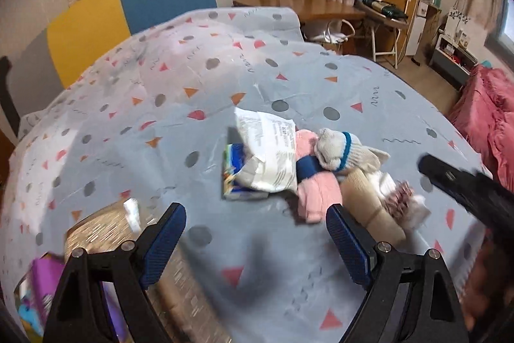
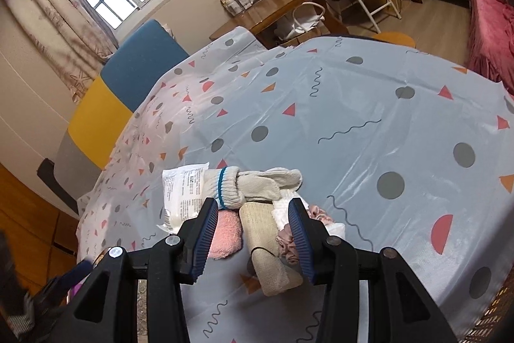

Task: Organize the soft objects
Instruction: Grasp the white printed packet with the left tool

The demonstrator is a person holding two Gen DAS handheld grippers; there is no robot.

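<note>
Right wrist: beige roll (image 2: 273,249) between right tool (image 2: 253,238) pads.

A glossy plastic tablecloth (image 2: 369,105) carries a knitted cotton glove (image 2: 253,184), fuzzy pink sock (image 2: 225,233) and crinkled printed packet (image 1: 273,150).

A beige roll (image 2: 273,249) is flanked, untouched, by the right gripper (image 2: 253,233); a knit glove (image 2: 253,182) is seen beyond the roll

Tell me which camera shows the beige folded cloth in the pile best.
The right wrist view. There the beige folded cloth lies close and sharp, framed between the fingers of the open right claw, with its weave visible. In the left wrist view the cloth is smaller, blurred and partly hidden behind a finger of the left claw.
</note>
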